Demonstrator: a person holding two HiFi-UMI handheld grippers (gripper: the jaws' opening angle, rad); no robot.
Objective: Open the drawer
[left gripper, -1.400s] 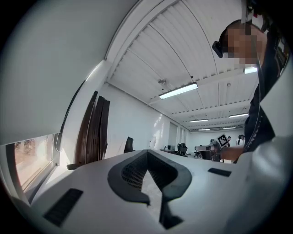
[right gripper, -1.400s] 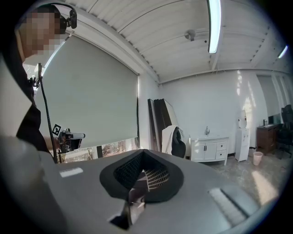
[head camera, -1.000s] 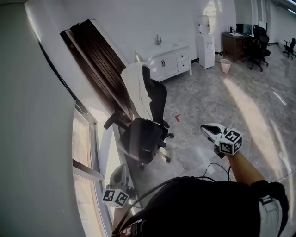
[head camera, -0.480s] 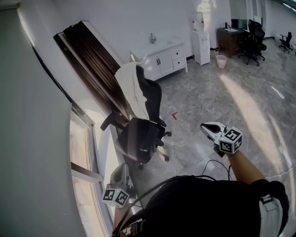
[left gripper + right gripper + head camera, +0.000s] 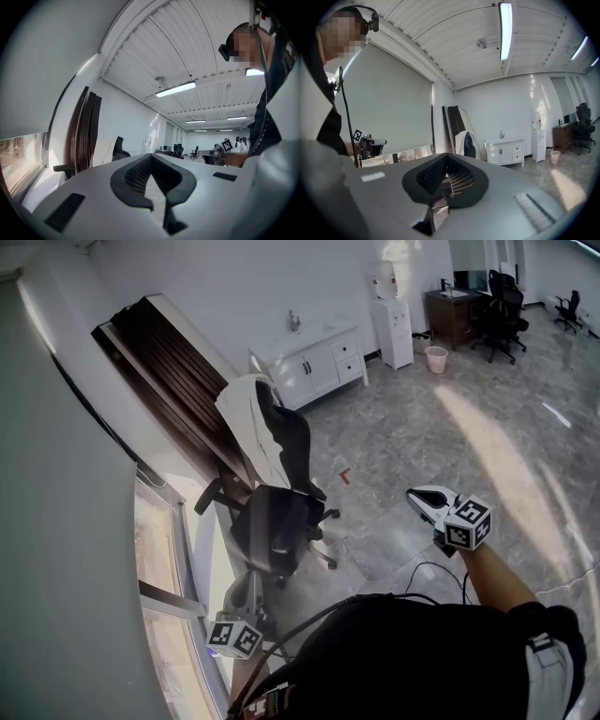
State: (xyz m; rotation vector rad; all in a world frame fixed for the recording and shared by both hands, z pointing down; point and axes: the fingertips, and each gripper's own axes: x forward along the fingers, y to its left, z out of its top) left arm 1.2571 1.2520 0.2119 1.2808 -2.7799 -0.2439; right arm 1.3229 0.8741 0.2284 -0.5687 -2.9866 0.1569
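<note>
Head view steeply down; gripper views level, seemingly sharing chair (image 5: 277,521)

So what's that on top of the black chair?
A white cloth is draped over the backrest of the black chair and hangs down one side. It covers the top of the backrest, so whatever lies under it cannot be seen.
</note>
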